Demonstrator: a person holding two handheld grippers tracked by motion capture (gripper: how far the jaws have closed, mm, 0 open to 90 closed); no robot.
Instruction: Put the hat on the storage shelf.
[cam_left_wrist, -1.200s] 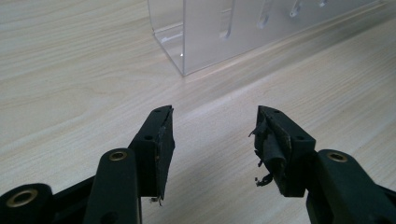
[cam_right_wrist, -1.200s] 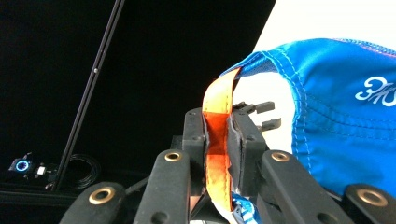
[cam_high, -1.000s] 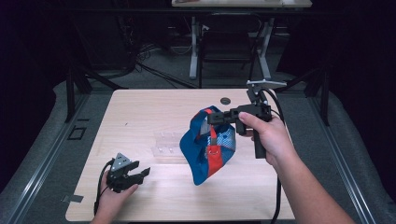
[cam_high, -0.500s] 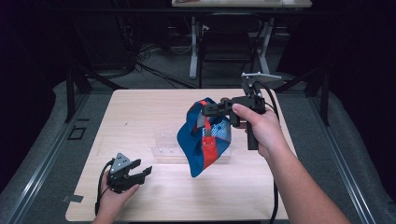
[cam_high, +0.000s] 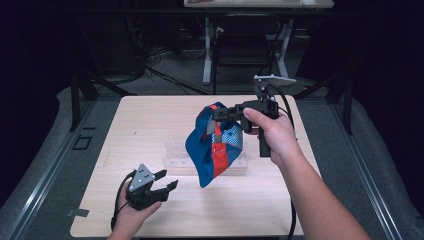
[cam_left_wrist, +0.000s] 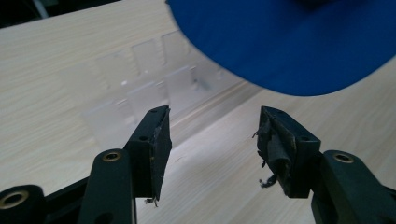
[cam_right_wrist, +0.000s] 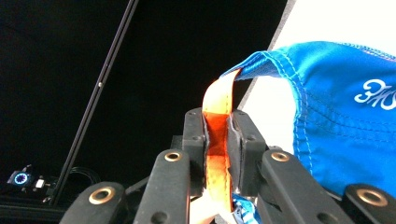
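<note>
Dark room, grey floor (cam_high: 45, 150), wooden table (cam_high: 150, 120).

Near the middle of the frame the cap (cam_high: 214, 150) hangs above the table (cam_high: 150, 130) from the right gripper (cam_high: 216, 114), with the clear rack (cam_high: 176, 159) lying on the table behind and beneath it and the left gripper (cam_high: 167, 180) at lower left.

Setting: a lab or recording studio, dim and blacked out around a single lit work surface. A pale wooden table (cam_high: 150, 130) stands on grey floor matting, with metal floor rails (cam_high: 45, 170) at 9 and 3 o'clock; at 12 o'clock, loose cables (cam_high: 165, 75) trail across the floor beneath a second desk (cam_high: 260, 4) on white legs and black stand struts (cam_high: 80, 85)
</note>
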